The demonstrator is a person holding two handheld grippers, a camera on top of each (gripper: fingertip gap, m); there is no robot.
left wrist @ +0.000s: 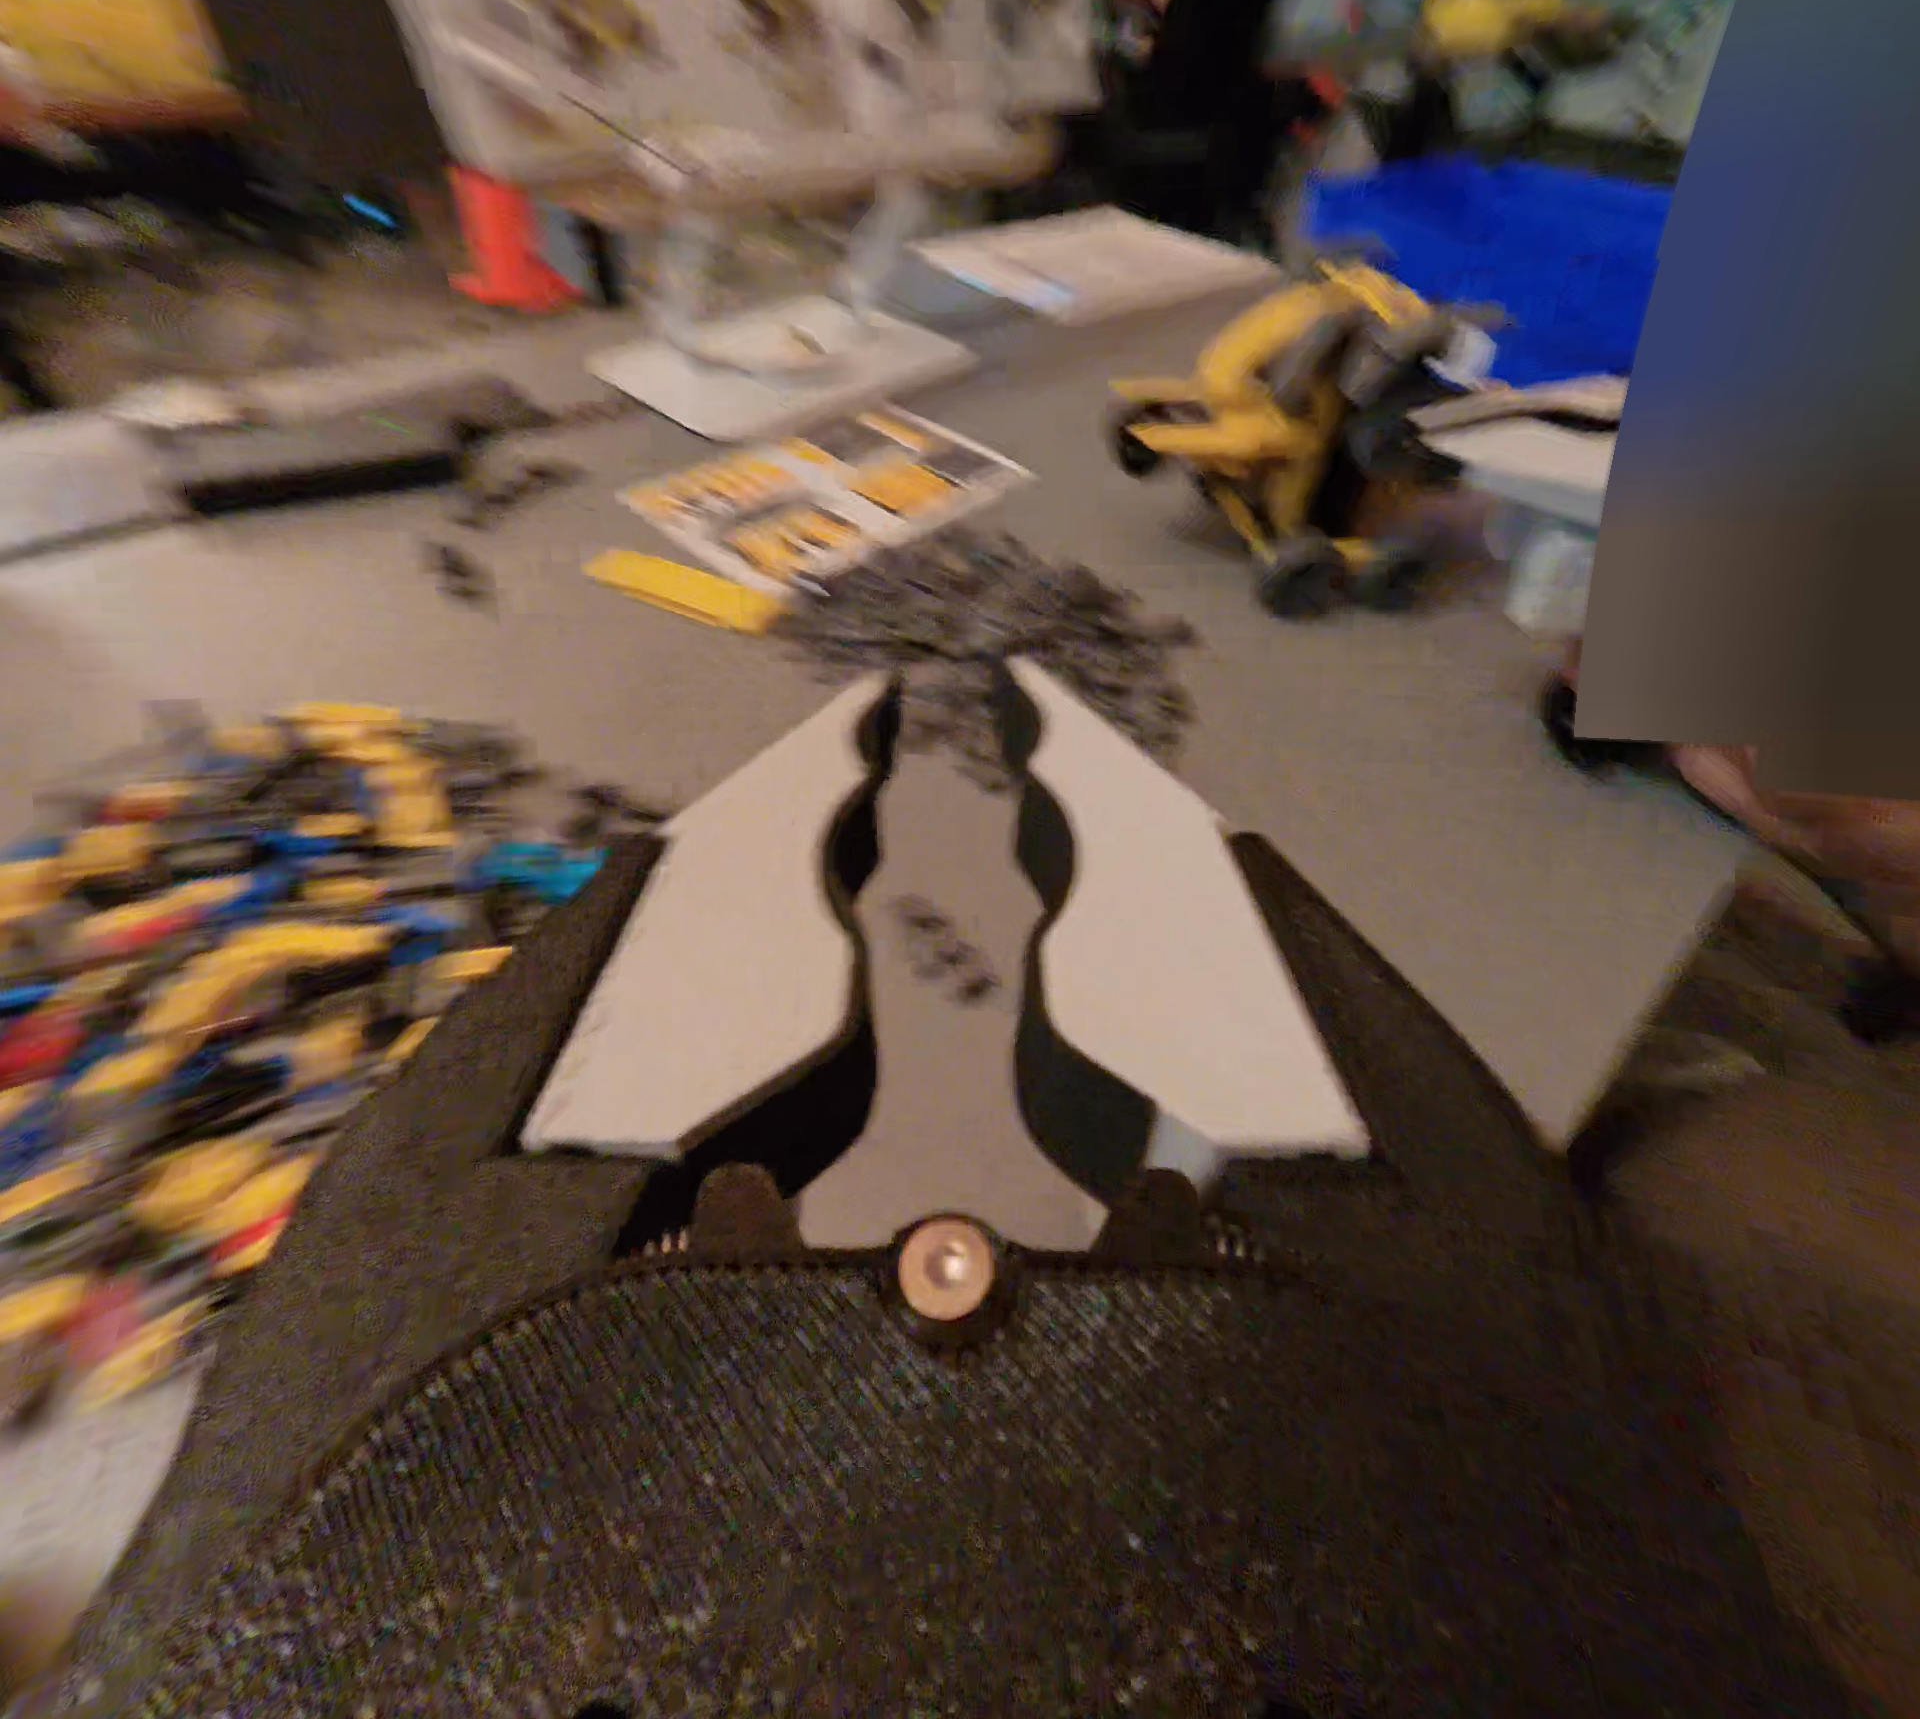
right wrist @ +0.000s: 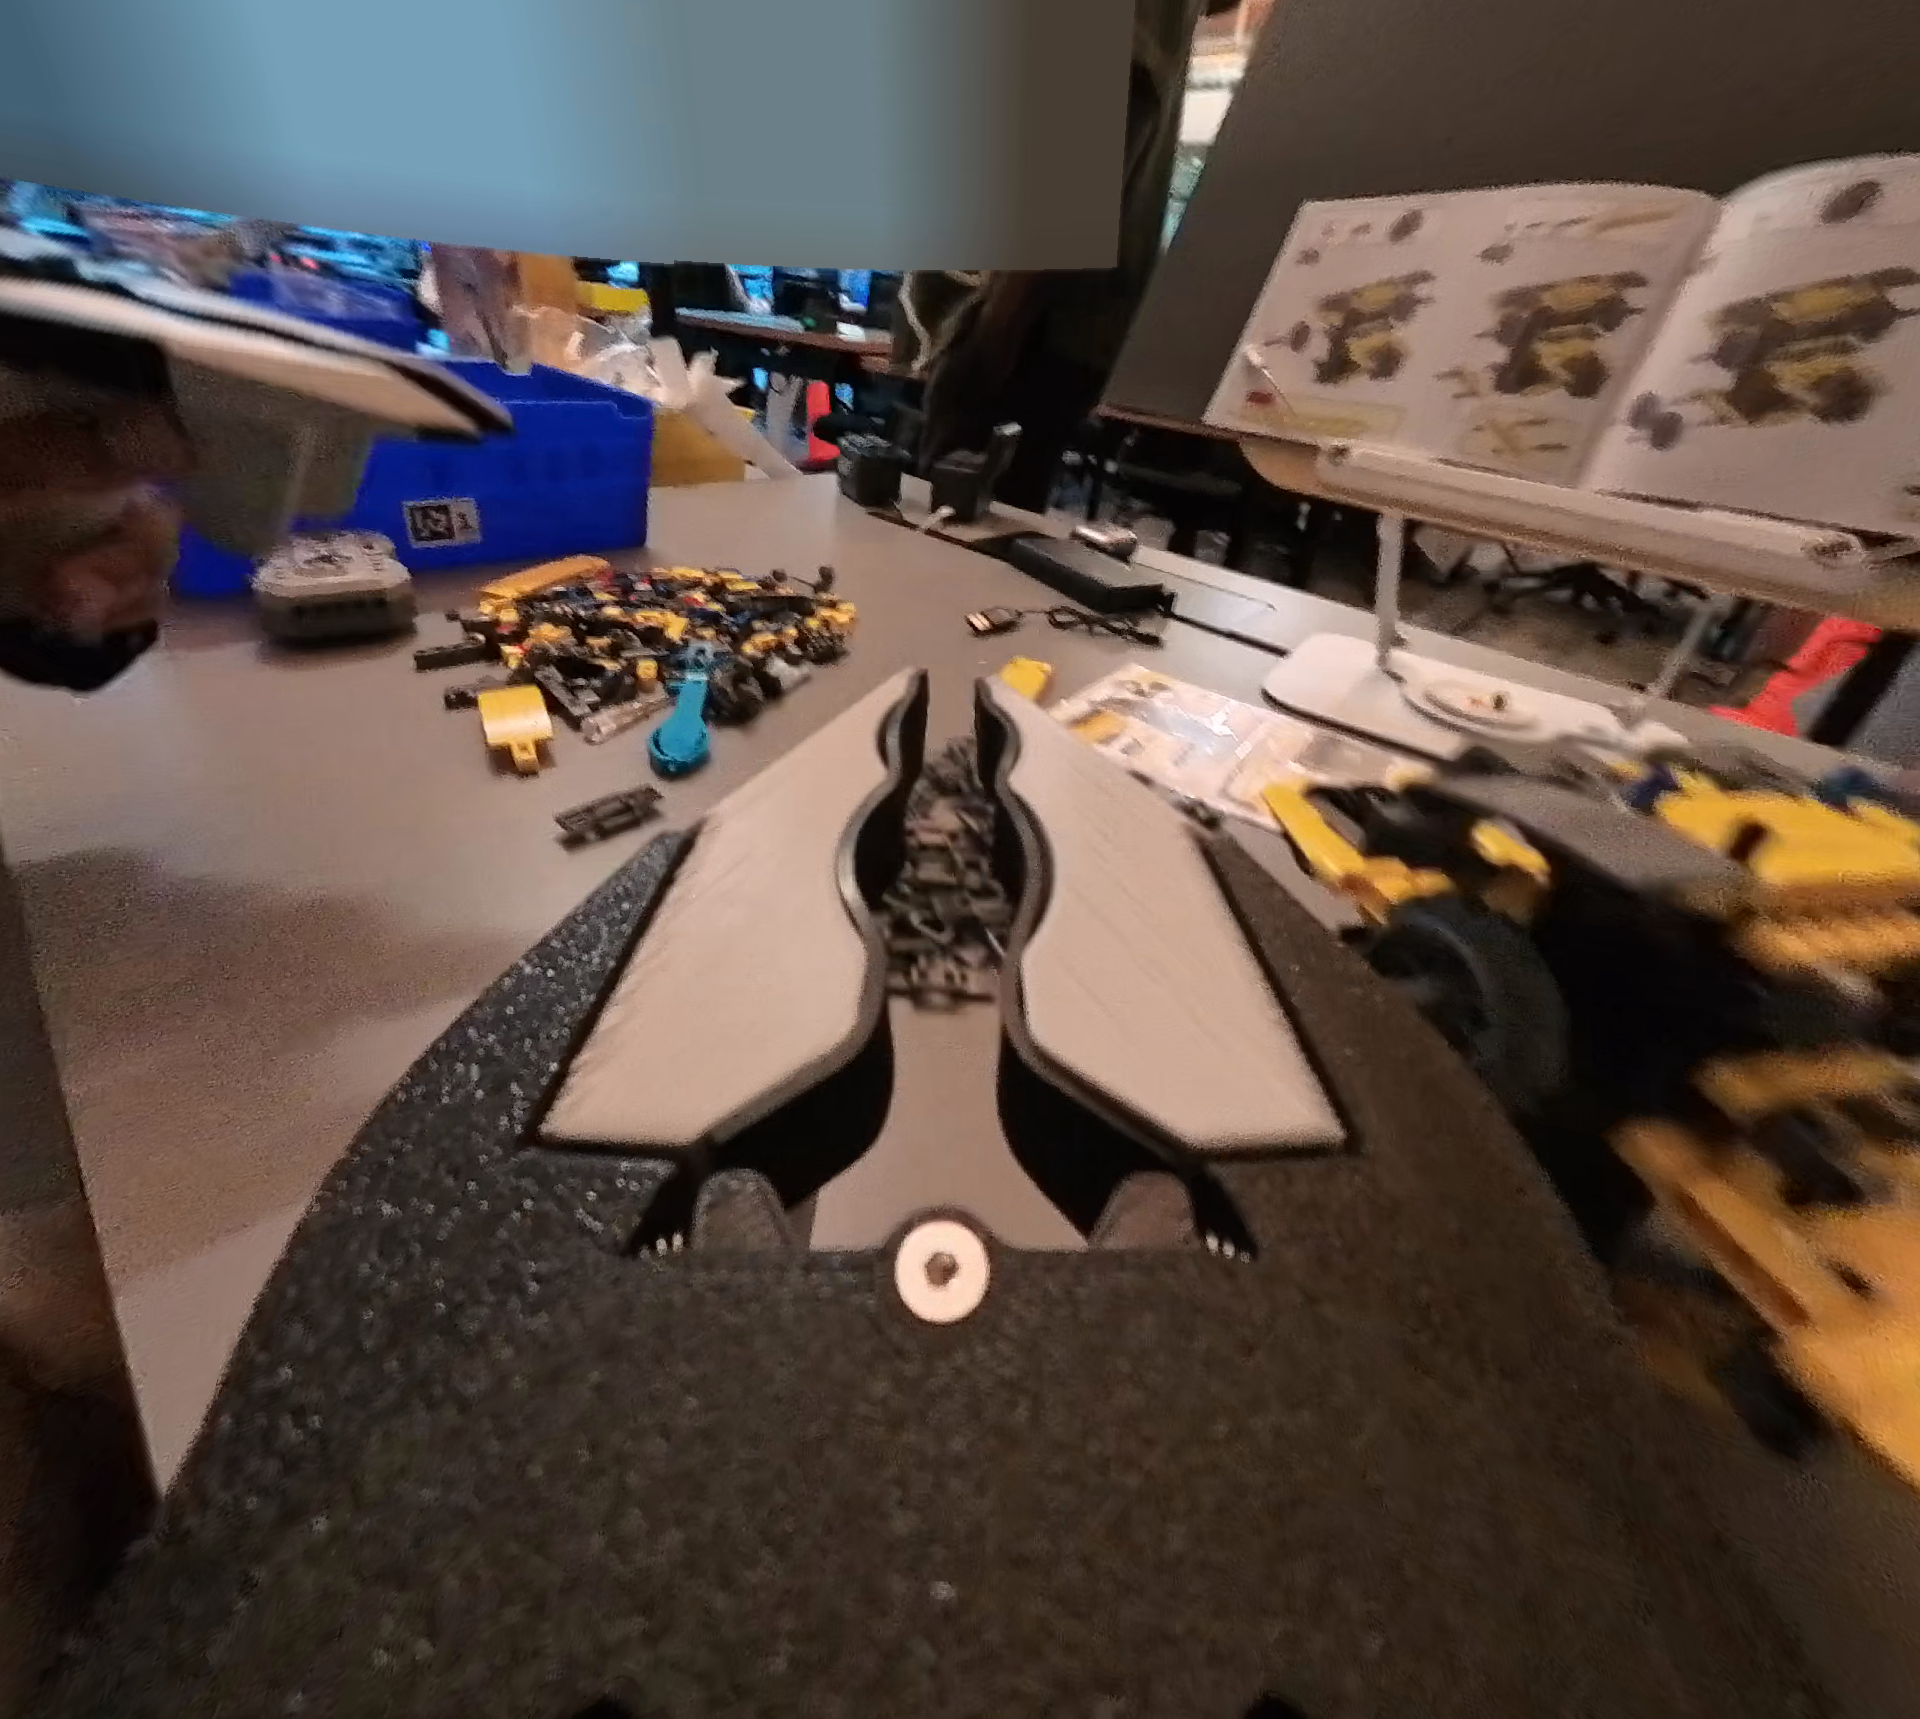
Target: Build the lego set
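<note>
My left gripper [left wrist: 951, 682] is open and empty, low over the grey table [left wrist: 1351, 786]. It points at a pile of small black parts [left wrist: 977, 620]; a few black pieces [left wrist: 945, 947] lie between its fingers. A heap of yellow, blue and red bricks [left wrist: 208, 994] lies to its left. My right gripper [right wrist: 951, 687] is empty with a narrow gap between its tips, above the same black pile [right wrist: 945, 880]. A yellow and black model vehicle [right wrist: 1558, 900] sits close on its right, outside the fingers; it also shows tilted in the left wrist view [left wrist: 1299, 433]. The left gripper [right wrist: 312, 391] shows at upper left.
An open instruction booklet [right wrist: 1558, 319] rests on a white stand [right wrist: 1340, 682] at the back. A printed leaflet [left wrist: 821, 495] and a yellow piece [left wrist: 686, 594] lie beyond the black pile. A blue bin [right wrist: 520, 485], a grey box [right wrist: 332, 594] and a blue tool [right wrist: 681, 734] are on the table. Tip to tip, the grippers are about 15 centimeters apart.
</note>
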